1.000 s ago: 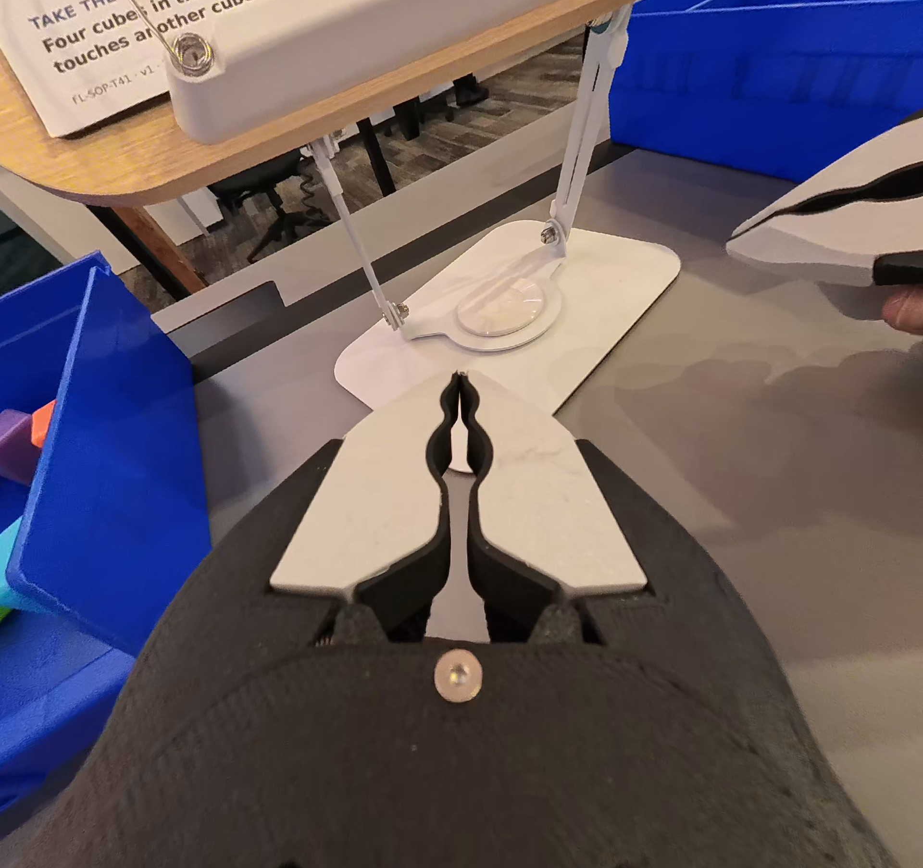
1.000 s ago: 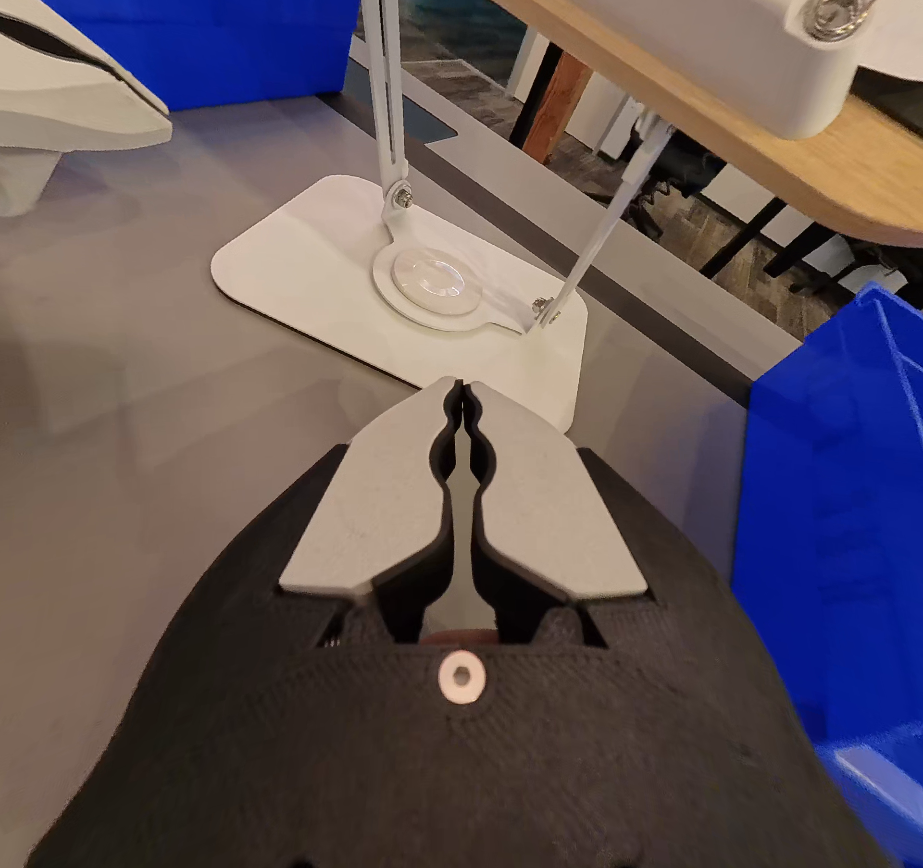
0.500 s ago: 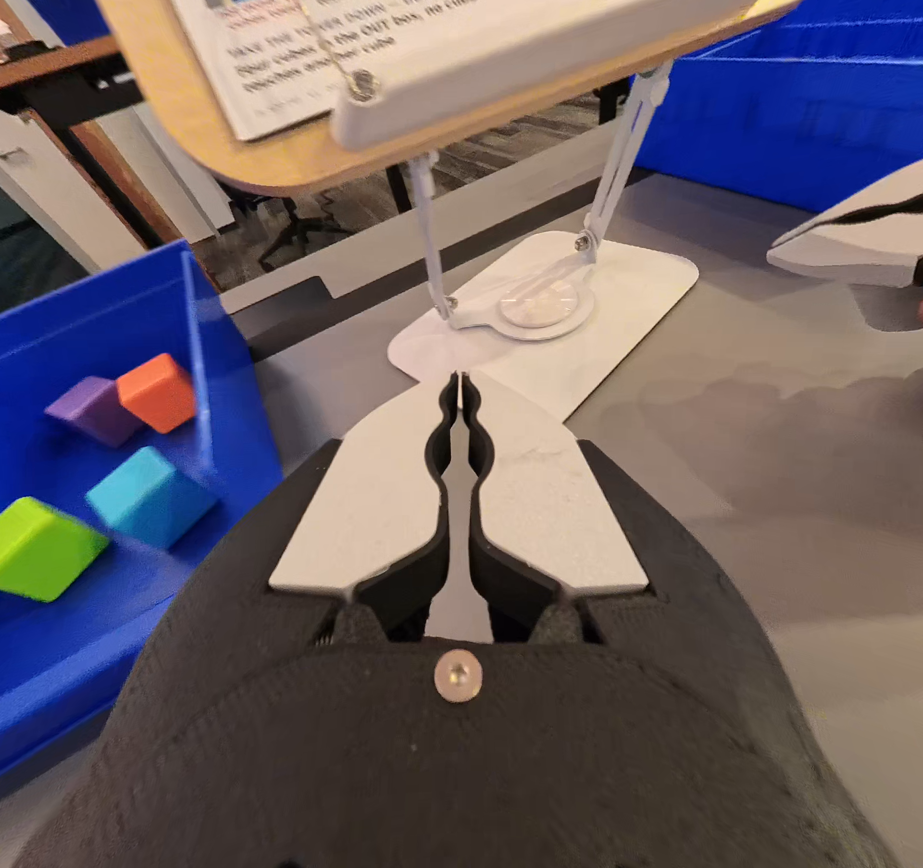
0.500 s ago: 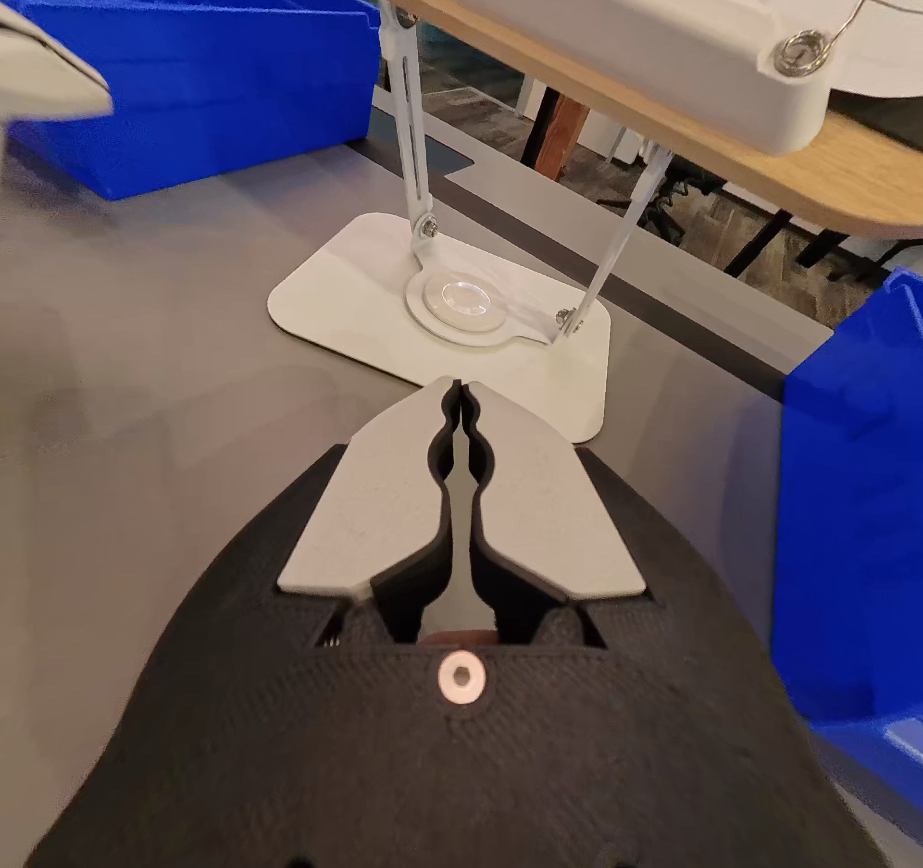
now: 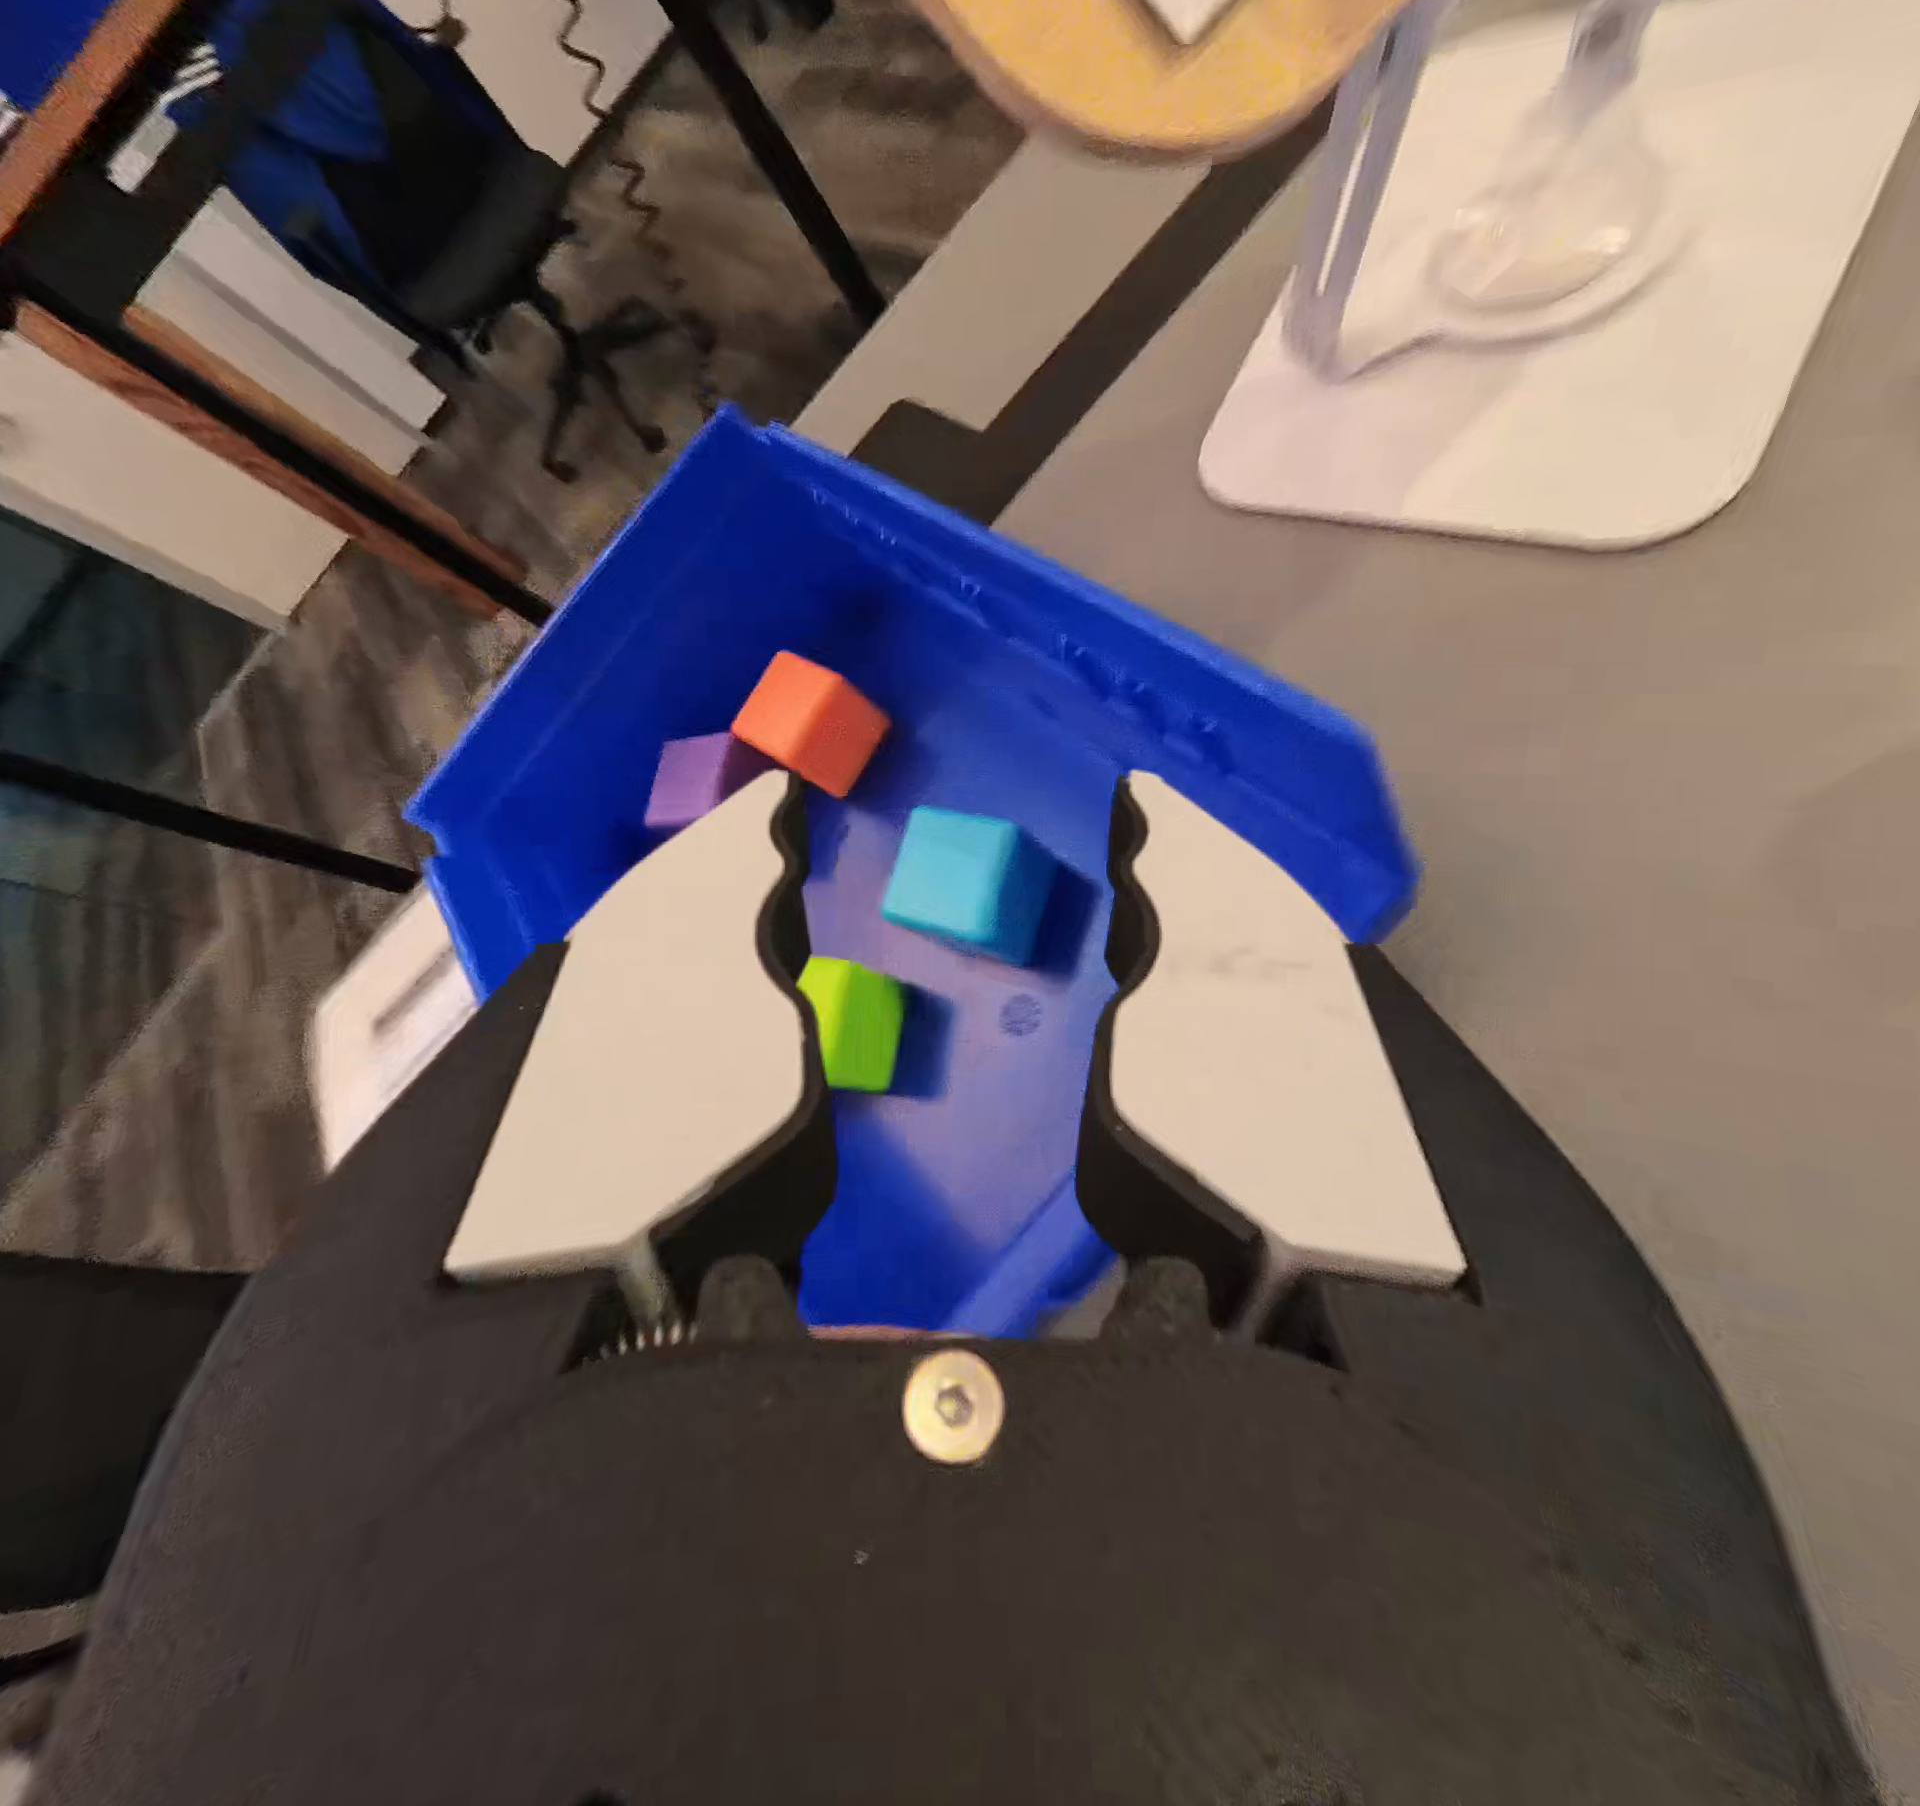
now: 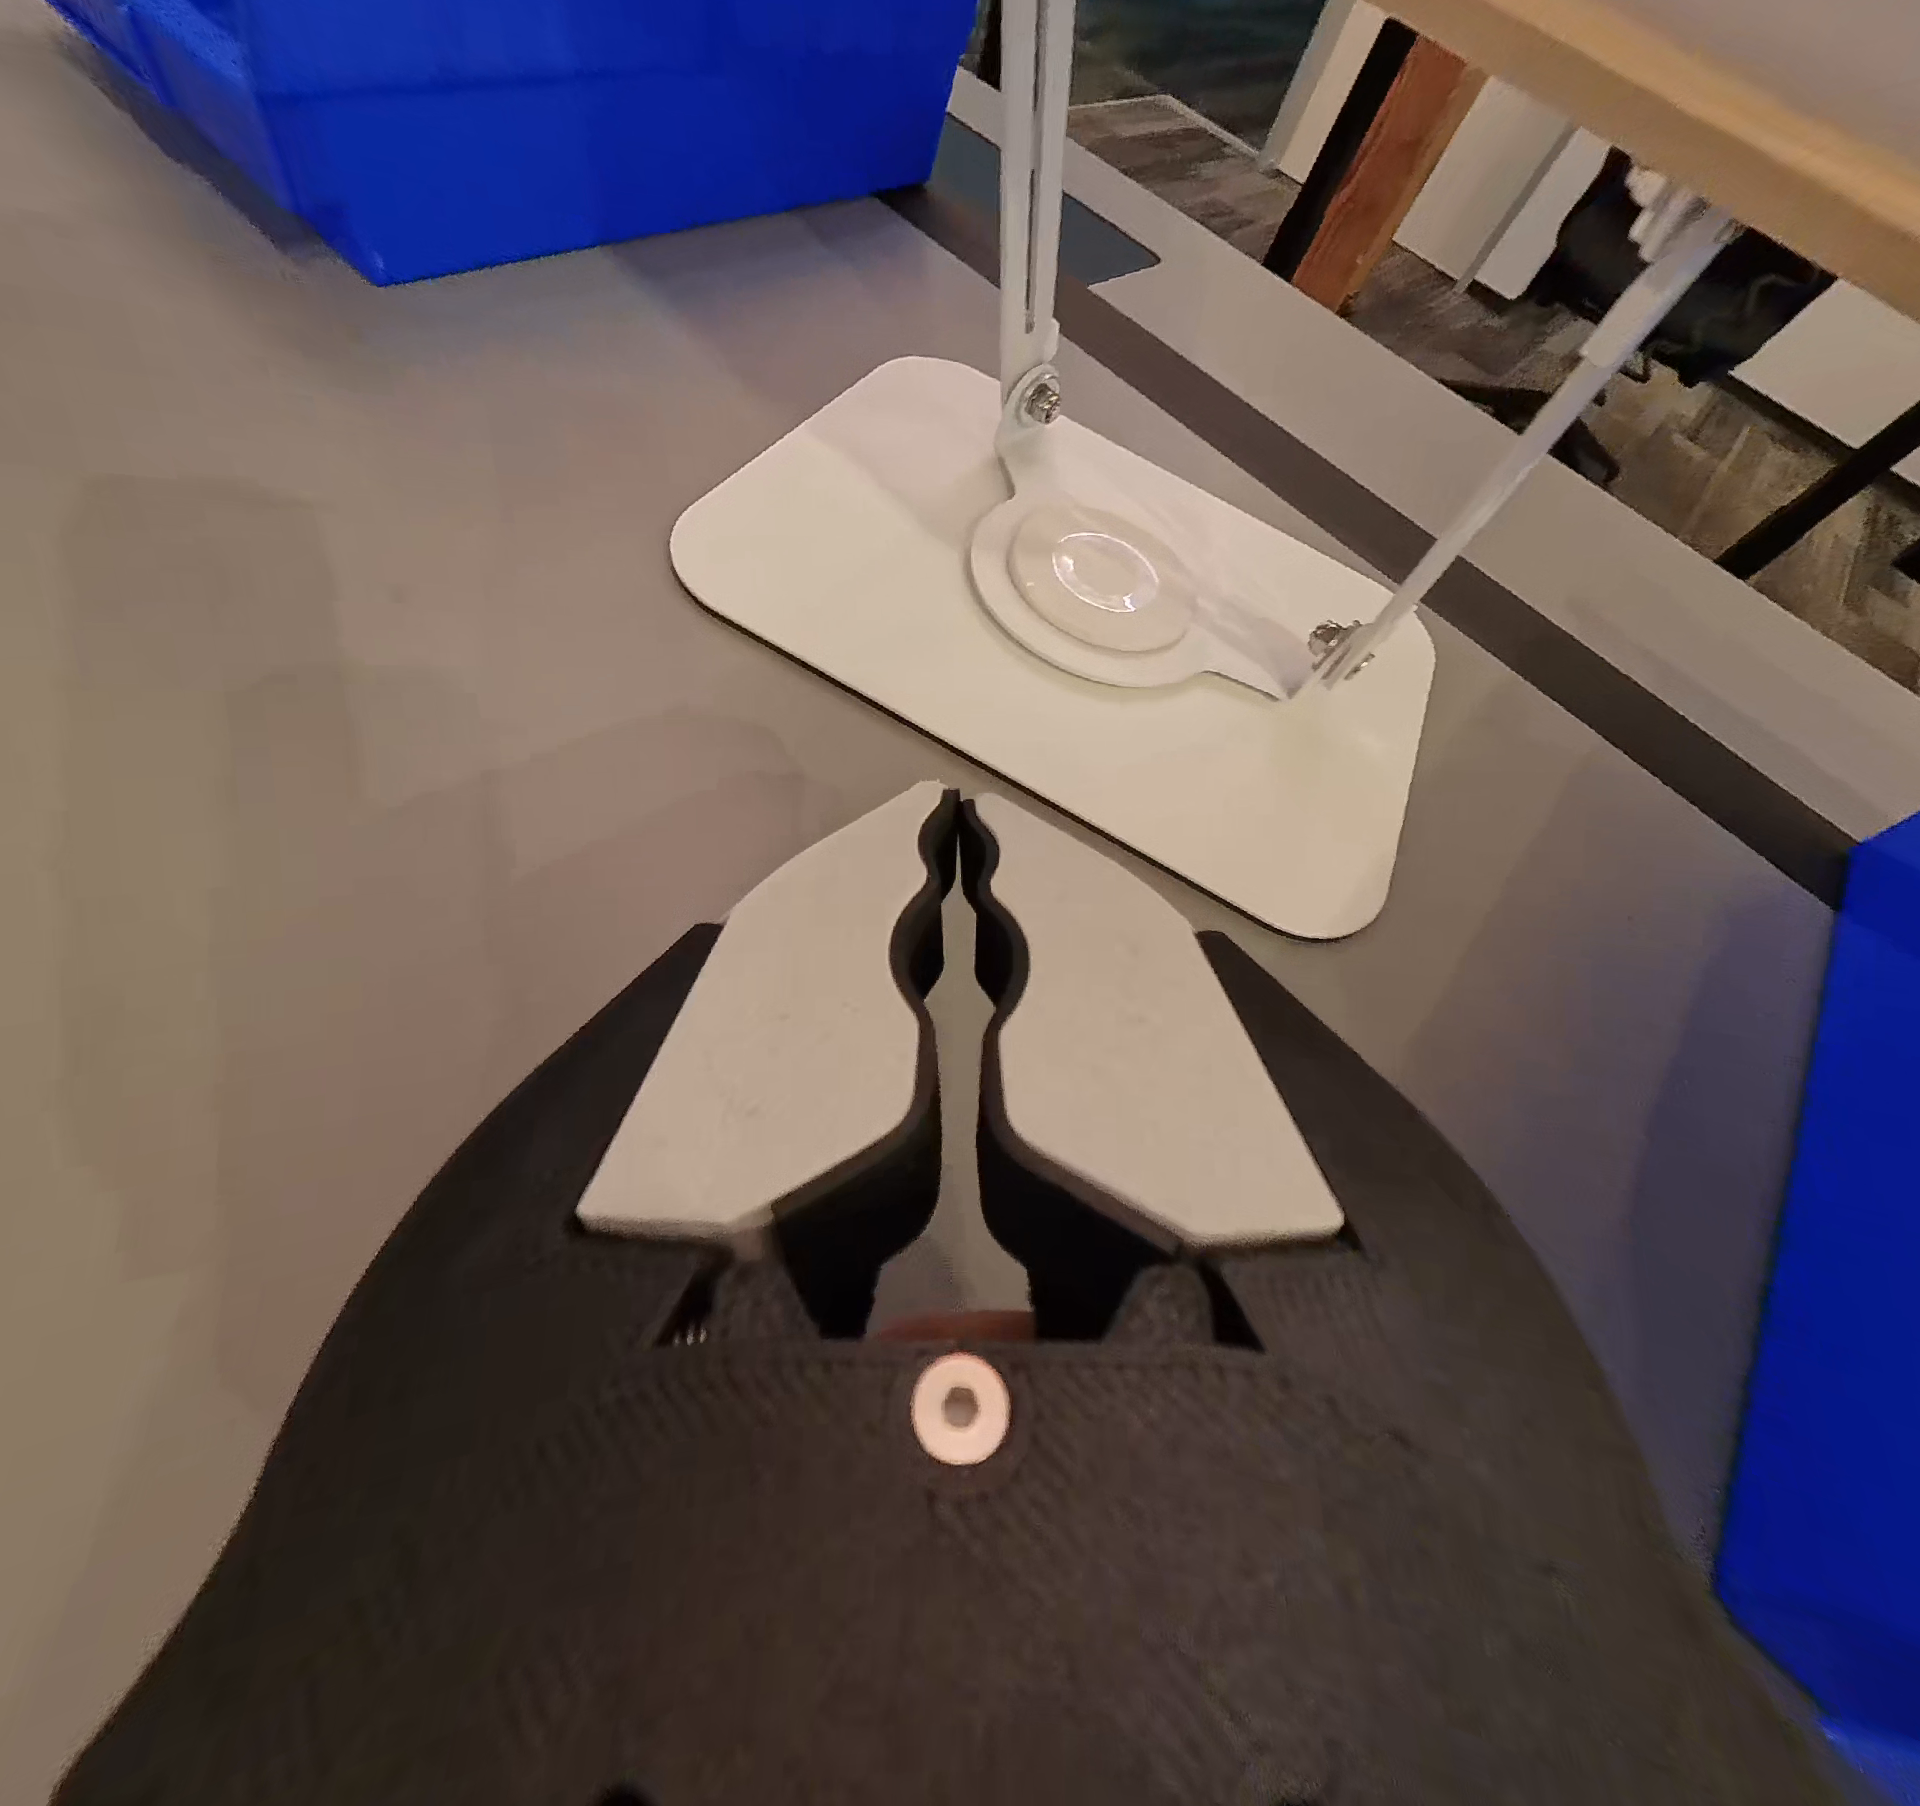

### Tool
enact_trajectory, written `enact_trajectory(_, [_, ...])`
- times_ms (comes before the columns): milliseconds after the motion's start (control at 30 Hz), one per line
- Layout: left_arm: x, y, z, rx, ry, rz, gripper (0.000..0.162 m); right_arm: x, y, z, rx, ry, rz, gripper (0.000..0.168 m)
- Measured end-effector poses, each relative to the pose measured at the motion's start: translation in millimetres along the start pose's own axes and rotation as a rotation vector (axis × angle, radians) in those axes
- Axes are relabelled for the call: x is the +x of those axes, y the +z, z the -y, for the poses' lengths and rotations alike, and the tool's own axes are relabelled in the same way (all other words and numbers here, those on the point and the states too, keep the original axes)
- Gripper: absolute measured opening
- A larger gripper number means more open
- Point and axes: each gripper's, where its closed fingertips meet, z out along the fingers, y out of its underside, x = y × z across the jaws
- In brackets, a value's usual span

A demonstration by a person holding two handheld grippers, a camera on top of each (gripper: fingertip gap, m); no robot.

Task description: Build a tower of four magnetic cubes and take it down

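Here the left gripper (image 5: 951, 790) hangs over the blue bin (image 5: 1091, 634), jaws spread wide and empty; inside lie the orange cube (image 5: 812, 720), purple cube (image 5: 691, 780), cyan cube (image 5: 966, 881) and green cube (image 5: 857, 1024). The right gripper (image 6: 956, 800) hovers above the grey table (image 6: 364, 613), jaws pressed together, near a white stand base (image 6: 862, 551)

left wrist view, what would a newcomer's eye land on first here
Four bright cubes in the blue bin: orange cube at the far end, touching the purple cube, with the cyan cube and green cube nearer. The open left gripper frames them from above.
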Motion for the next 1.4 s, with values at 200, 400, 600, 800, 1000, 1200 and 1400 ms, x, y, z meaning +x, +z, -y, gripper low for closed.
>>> enact_trajectory(200, [-17.8,54.6,-33.9,-0.254,0.11,-0.154,0.068,-5.9,1.3,-1.5,-0.011,-0.007,0.046,0.0])
enact_trajectory(400, [-29.8,79.8,-38.5,-0.311,0.143,-0.239,0.068,-9.4,1.8,-2.1,-0.016,-0.002,0.081,0.0])
enact_trajectory(600, [-57.9,97.2,-37.7,-0.327,0.181,-0.215,0.055,-13.5,2.1,-2.8,-0.021,-0.022,0.099,0.0])
enact_trajectory(800, [-49.8,113.2,-37.4,-0.348,0.252,-0.283,0.059,-14.6,1.8,-2.6,-0.018,-0.017,0.113,0.0])
enact_trajectory(1000, [-6.6,84.0,-54.7,-0.442,0.141,-0.521,0.07,-16.8,2.2,-3.1,-0.022,-0.02,0.131,0.0])
enact_trajectory(1200, [5.5,94.9,-89.8,-0.588,0.159,-0.519,0.07,-20.2,2.7,-4.1,-0.029,-0.047,0.136,0.0])
enact_trajectory(1400, [5.6,108.2,-105.3,-0.646,0.152,-0.541,0.05,-19.4,2.4,-3.5,-0.025,-0.036,0.14,0.0])
